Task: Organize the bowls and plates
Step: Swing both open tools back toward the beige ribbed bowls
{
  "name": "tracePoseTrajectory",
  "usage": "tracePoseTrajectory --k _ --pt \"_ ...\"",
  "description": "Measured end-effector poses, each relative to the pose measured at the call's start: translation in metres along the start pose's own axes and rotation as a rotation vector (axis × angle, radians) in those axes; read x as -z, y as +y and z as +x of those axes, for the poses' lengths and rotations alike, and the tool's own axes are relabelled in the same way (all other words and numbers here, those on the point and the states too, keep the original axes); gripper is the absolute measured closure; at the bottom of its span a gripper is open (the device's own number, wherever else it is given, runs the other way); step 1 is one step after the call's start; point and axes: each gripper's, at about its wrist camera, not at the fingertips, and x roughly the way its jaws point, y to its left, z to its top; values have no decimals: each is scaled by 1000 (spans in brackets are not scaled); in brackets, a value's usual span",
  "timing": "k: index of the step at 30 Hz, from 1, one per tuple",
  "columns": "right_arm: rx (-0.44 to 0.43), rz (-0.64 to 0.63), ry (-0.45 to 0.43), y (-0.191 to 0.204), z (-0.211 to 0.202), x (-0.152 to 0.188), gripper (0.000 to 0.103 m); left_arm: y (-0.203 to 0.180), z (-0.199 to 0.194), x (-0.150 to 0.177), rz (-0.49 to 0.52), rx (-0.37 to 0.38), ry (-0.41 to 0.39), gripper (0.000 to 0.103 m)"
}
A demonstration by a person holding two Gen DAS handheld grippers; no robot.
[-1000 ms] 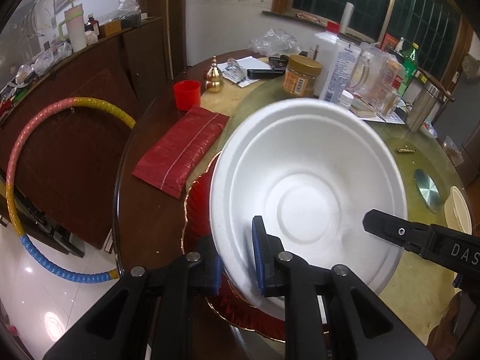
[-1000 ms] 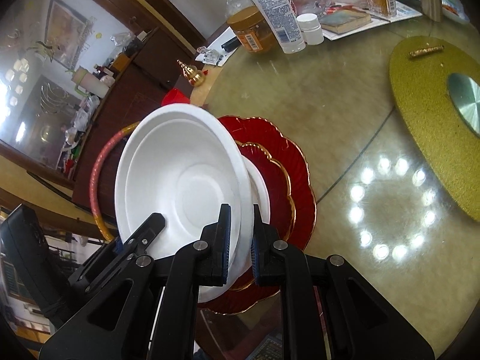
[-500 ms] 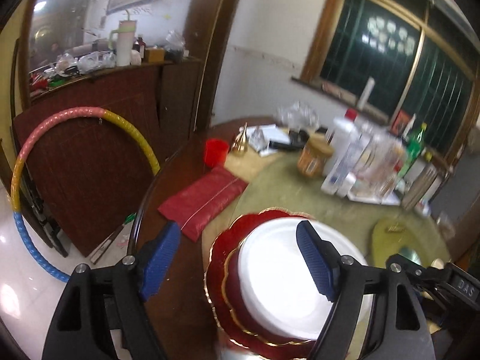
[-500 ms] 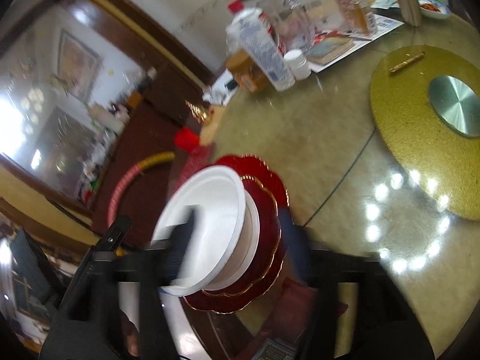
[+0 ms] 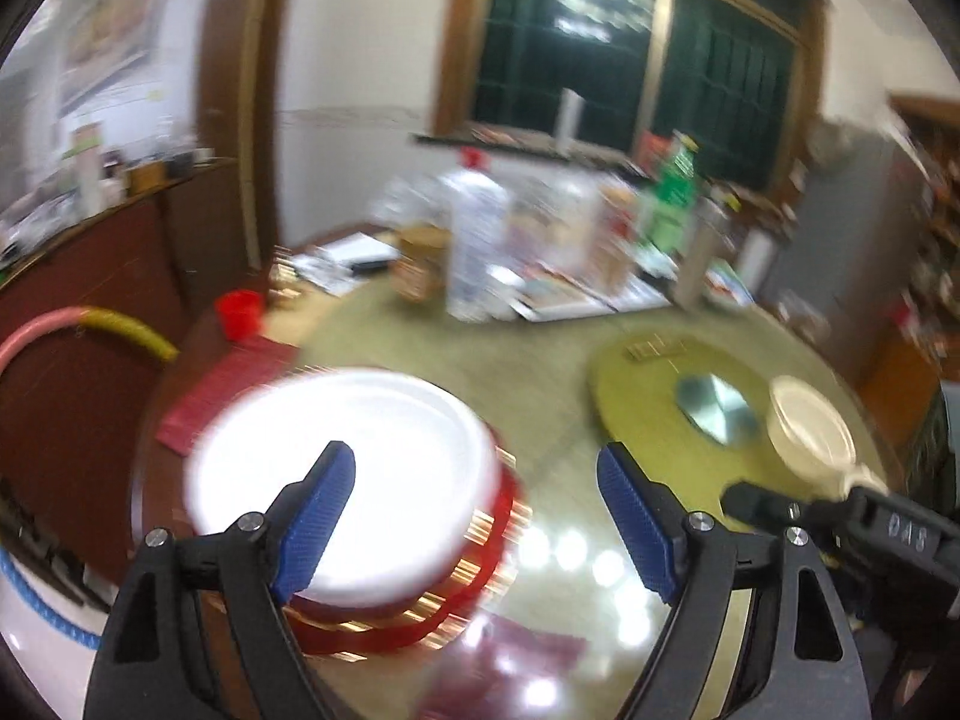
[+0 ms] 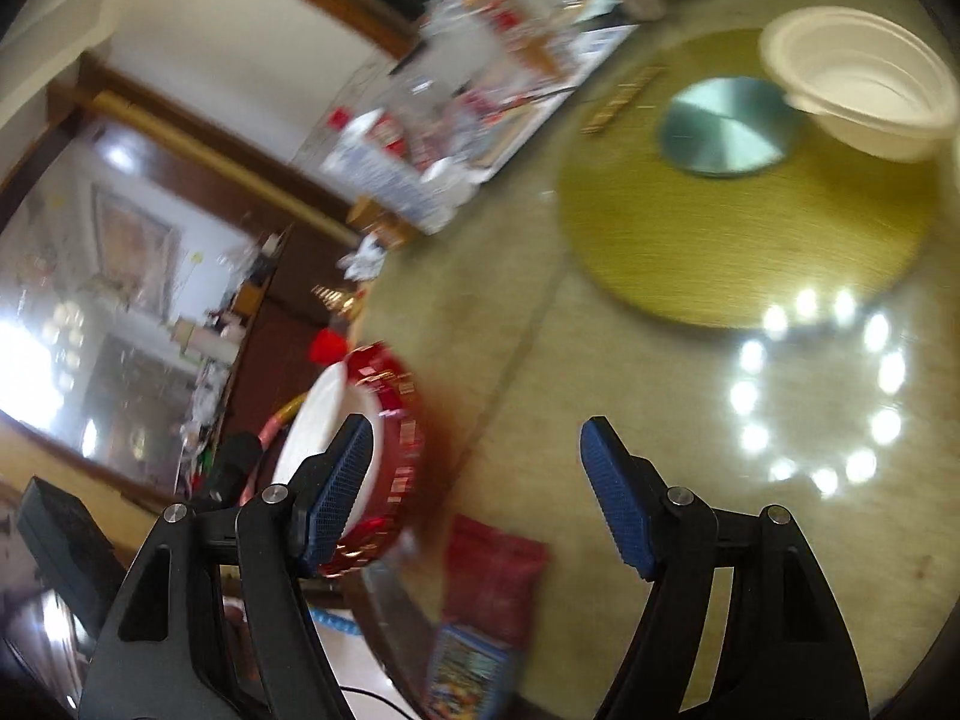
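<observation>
Both grippers — left gripper (image 5: pixel 477 516), right gripper (image 6: pixel 474 492) — gape empty, fingers apart. Next, I judge: approach the cream bowl (image 6: pixel 858 81) at upper right squarely — pinch its rim gently.

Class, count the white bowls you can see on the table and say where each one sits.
2. One white bowl sits on the stacked red plates near the table's edge; the other white bowl rests on the gold turntable. Blur could hide nested ones.
</observation>
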Motion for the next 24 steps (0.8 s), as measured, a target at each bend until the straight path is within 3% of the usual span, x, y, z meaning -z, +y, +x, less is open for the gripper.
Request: tracePoseTrajectory --k 3,5,10,24 --pt "43 39 -13 -25 -12 -3 28 -32 15 13 85 43 72 20" --pt "57 53 -32 -36 -20 -5 17 -46 20 18 125 51 96 20" --pt "68 72 -86 -57 -34 -14 17 -75 31 29 225 9 116 20" --pt "145 3 -279 -70 -48 -25 17 -102 66 29 250 -67 161 20"
